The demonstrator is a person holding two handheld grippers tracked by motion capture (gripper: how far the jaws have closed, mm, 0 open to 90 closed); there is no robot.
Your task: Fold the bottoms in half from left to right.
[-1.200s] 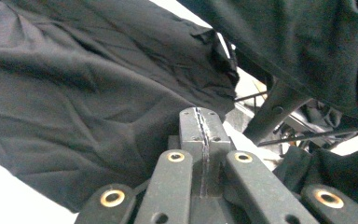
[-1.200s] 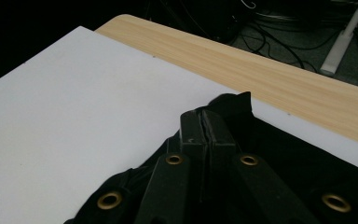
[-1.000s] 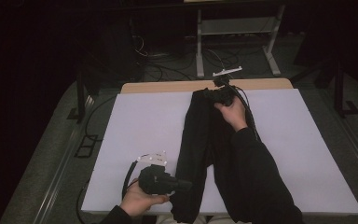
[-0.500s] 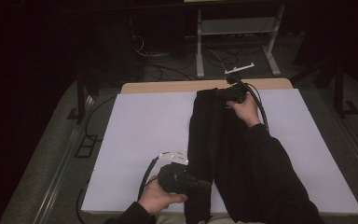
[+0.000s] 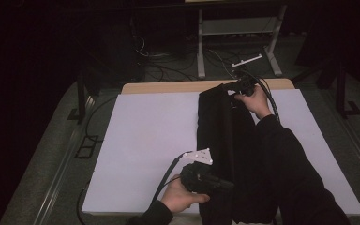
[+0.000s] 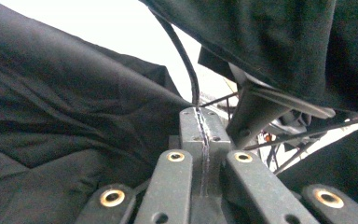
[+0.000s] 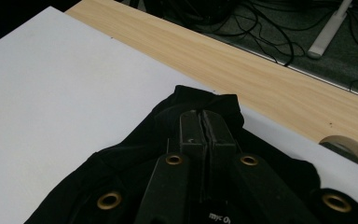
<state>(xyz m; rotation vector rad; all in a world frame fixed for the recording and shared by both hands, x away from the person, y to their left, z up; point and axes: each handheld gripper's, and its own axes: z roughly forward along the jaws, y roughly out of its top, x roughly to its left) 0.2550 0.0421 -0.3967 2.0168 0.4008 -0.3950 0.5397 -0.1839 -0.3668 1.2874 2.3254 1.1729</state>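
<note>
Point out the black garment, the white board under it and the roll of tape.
black garment point(image 5: 225, 136): high view, on its folded middle.
white board point(image 5: 145, 136): high view, on its bare left half.
roll of tape point(image 7: 349, 147): right gripper view, on its pale rim.

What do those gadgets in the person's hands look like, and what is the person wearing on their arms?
Each hand holds a black gripper, the left gripper and the right gripper, with two black jaws joined by brass-coloured rivets. A black cable trails from the left one, which carries a grey three-cornered plate. The person wears long black sleeves.
</note>
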